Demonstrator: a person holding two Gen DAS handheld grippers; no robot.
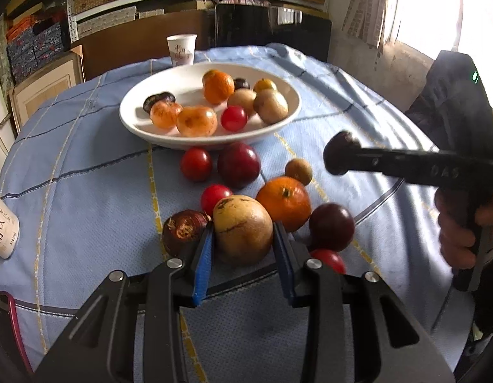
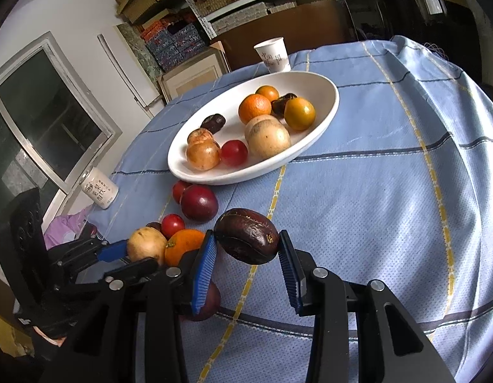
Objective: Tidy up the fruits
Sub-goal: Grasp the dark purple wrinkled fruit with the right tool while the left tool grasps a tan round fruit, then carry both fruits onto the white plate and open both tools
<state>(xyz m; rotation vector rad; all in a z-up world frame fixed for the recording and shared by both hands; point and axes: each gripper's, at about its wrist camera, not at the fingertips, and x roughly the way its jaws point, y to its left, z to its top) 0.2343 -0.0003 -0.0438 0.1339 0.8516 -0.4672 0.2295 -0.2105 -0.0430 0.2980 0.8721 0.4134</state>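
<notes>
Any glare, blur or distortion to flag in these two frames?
Left wrist view: window blown out white at upper right, right tongs slightly soft. Right wrist view: evenly lit, sharp on the dark fruit. Both: fisheye bends the tablecloth stripes.

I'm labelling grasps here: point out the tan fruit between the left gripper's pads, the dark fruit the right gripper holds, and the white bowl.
tan fruit [image 1: 243,228], left wrist view, its front face.
dark fruit [image 2: 246,236], right wrist view, its middle.
white bowl [image 1: 141,95], left wrist view, bare inner wall.
</notes>
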